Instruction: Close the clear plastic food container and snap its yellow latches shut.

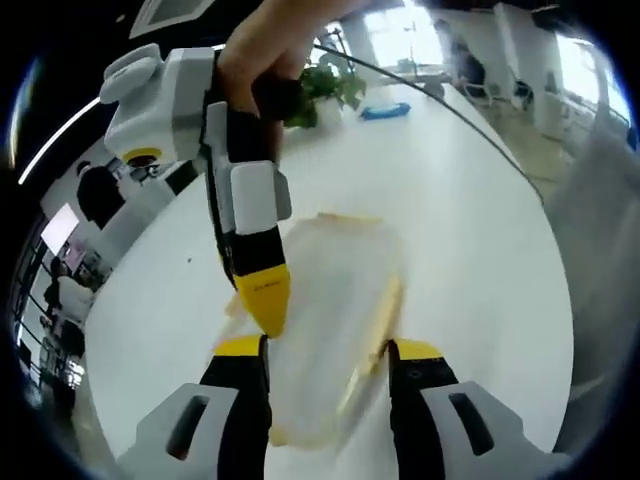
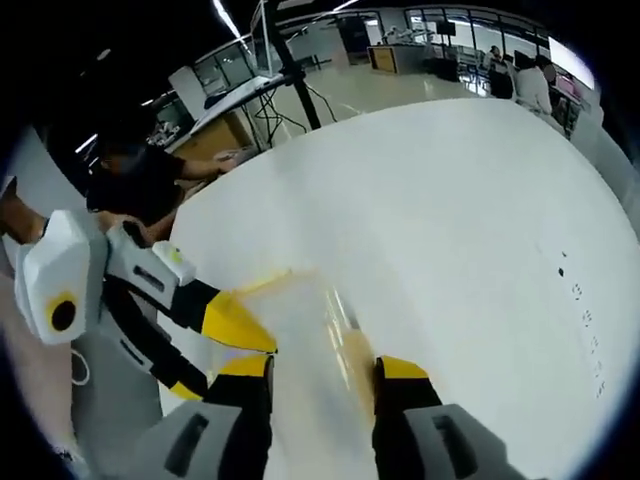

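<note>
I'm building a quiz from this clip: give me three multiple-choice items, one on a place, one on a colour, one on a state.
1. What does the container rest on?
A. white table
B. chair
C. floor

2. What colour are the container's latches?
A. blue
B. yellow
C. red

3. How do the left tongs stand?
A. shut
B. clamped on a cup
C. open, astride the container

Answers: 1 A, white tabletop all round it; 2 B, a yellow strip along its edge; 3 C, jaws apart either side. The right tongs are likewise open.
</note>
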Tool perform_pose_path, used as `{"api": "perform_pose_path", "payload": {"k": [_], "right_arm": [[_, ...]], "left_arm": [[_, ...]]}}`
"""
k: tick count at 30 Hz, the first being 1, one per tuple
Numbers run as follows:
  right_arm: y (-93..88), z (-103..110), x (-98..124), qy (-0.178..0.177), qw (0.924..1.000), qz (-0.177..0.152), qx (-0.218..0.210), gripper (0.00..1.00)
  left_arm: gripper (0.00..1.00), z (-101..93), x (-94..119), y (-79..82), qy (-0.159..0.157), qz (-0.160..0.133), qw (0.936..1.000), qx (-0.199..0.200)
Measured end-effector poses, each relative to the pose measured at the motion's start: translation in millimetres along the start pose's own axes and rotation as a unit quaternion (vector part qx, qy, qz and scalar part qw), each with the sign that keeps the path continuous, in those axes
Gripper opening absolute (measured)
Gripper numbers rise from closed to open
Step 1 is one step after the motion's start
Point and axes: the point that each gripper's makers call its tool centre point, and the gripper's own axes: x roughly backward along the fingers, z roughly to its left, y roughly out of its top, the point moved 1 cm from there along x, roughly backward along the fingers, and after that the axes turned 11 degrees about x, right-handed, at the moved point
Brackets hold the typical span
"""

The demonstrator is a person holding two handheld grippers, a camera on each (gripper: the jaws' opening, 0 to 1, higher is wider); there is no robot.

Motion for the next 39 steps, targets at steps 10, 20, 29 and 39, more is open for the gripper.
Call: {"api": "perform_pose_path", "payload": {"k": [10, 20, 29, 39], "right_arm": [[-1.5, -1.3, -2.0, 0.053, 0.9966, 0.063, -0.008, 0.35], [-4.0, -3.0, -5.0, 0.094, 0.9923, 0.081, -0.001, 0.32], [-5.7, -1.1, -2.3, 0.095, 0.9924, 0.078, 0.004, 0.33], [-5.8, 1.0, -2.0, 0.077, 0.9940, 0.077, 0.005, 0.34]], "left_arm": [[0.43, 1.4, -1.3, -0.4, 0.002, 0.007, 1.0000, 0.003], [0.43, 1.3, -11.2, -1.5, 0.014, 0.013, 0.9995, -0.024], [0.43, 3.2, -11.3, -0.2, 0.012, 0.010, 0.9997, -0.020], [0.44, 2.8, -11.0, 1.0, 0.013, 0.012, 0.9997, -0.018]]}}
